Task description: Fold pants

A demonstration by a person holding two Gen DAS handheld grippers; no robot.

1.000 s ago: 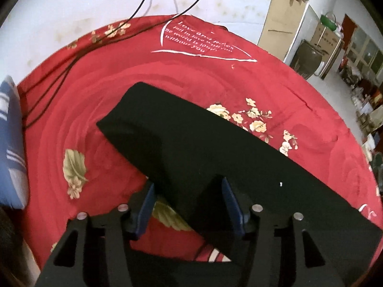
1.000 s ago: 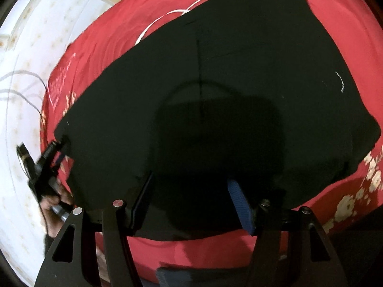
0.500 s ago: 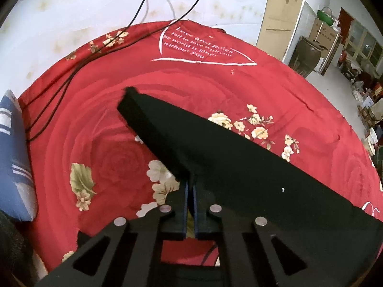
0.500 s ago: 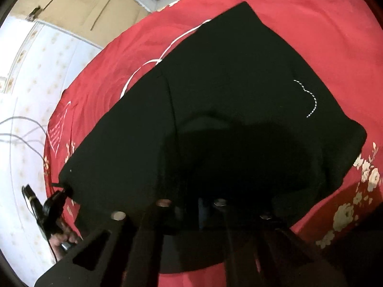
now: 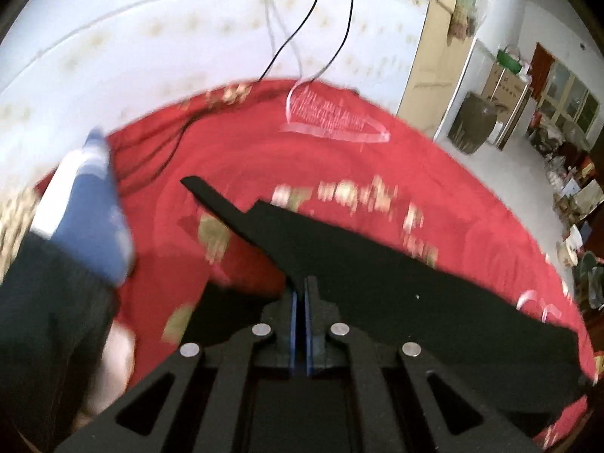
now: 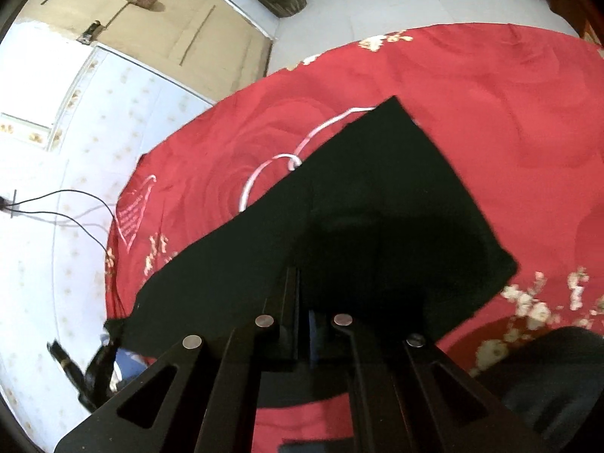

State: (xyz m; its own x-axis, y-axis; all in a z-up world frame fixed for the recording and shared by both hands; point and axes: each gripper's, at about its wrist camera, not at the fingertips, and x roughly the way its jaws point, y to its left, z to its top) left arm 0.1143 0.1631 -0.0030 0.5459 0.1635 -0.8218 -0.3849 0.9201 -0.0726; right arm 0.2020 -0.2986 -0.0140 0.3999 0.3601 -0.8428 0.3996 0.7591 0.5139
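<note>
Jaws of both grippers clamp the black pants' [image 5: 377,264] near edge, its length stretching across the red bedspread [image 5: 245,158] between them.

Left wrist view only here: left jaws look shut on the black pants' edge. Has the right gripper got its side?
Observer: Yes. The right gripper is shut on the near edge of the pants, with the cloth pinched between its pads.
Operator: Is the far end off the bed?
Observer: It doesn't look so. The far corner appears to lie on the red bedspread, partly covering a white looped print.
Operator: Is the left gripper visible from that side?
Observer: Yes. The left gripper shows at the lower left, at the pants' leftmost corner. It's blurred.
</note>
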